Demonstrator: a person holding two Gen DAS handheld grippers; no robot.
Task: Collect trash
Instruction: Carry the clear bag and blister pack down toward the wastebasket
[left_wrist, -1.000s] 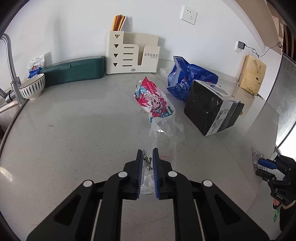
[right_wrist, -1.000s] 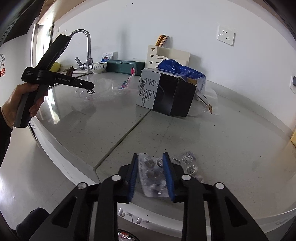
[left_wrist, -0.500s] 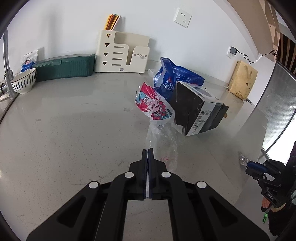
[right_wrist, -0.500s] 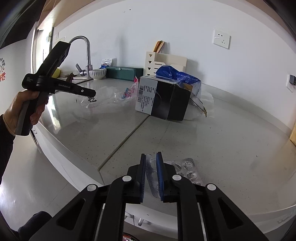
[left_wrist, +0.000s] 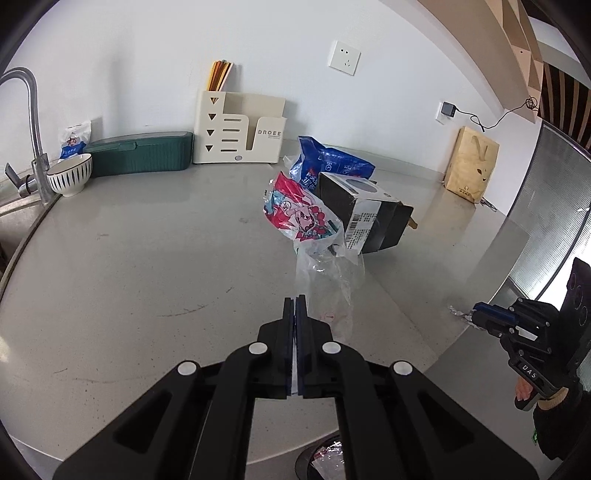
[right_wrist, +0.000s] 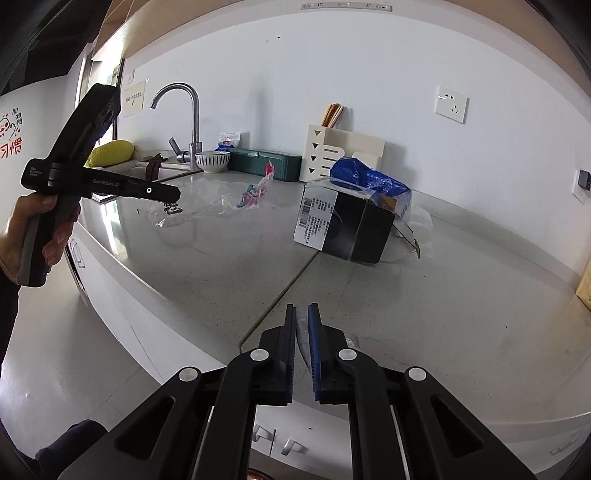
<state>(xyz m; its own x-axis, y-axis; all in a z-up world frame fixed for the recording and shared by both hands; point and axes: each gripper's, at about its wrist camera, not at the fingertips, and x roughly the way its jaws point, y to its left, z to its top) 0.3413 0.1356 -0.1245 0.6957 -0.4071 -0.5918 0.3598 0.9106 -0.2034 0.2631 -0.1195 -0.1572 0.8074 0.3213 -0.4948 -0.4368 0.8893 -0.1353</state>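
Note:
My left gripper (left_wrist: 295, 303) is shut on the clear end of a plastic wrapper (left_wrist: 301, 218) with red and pink print. The wrapper hangs off the grey counter (left_wrist: 129, 277); the right wrist view shows the wrapper (right_wrist: 255, 192) trailing from the left gripper (right_wrist: 173, 201). My right gripper (right_wrist: 303, 314) is closing its jaws on a silver blister pack (right_wrist: 303, 334), held upright between the blue pads near the counter's front edge. In the left wrist view a bit of foil (left_wrist: 458, 312) pokes out of the right gripper (left_wrist: 478, 314).
A black box (left_wrist: 369, 218) and a blue bag (left_wrist: 332, 158) lie mid-counter. At the wall stand a cream organizer (left_wrist: 240, 133), a green case (left_wrist: 144, 151), a bowl (left_wrist: 70, 177) and a faucet (left_wrist: 33, 122). A bin opening (left_wrist: 325, 458) shows below the counter edge.
The left jaws shut on the clear wrapper and drew it up and back. The right jaws narrowed on the blister pack and raised it off the counter edge.

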